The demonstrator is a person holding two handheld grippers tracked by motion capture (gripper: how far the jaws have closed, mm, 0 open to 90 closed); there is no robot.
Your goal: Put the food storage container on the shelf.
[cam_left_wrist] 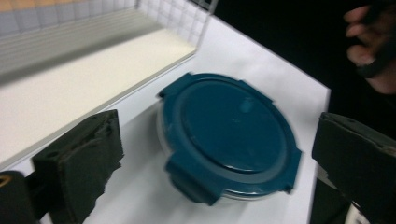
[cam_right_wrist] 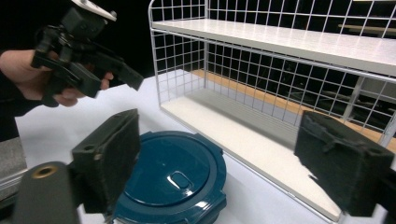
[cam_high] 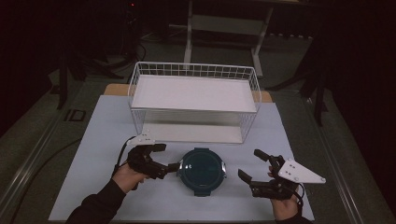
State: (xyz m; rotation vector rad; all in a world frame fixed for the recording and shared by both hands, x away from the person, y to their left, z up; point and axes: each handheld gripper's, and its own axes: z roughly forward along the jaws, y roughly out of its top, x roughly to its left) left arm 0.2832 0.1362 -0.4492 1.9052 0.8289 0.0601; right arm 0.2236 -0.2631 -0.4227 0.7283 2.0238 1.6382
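Left gripper (cam_high: 169, 157) gapes wide, just left of the tub (cam_high: 202, 170). The tub sits before the rack (cam_high: 194, 100): rigid, probably light, with a slick lid; grip across its rim. Right gripper (cam_high: 250, 164), wide open, waits right of the tub.

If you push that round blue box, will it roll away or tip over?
Probably neither. The container lies flat and low on the table, so it should slide. Its glossy lid looks slippery; the side tabs likely give better grip.
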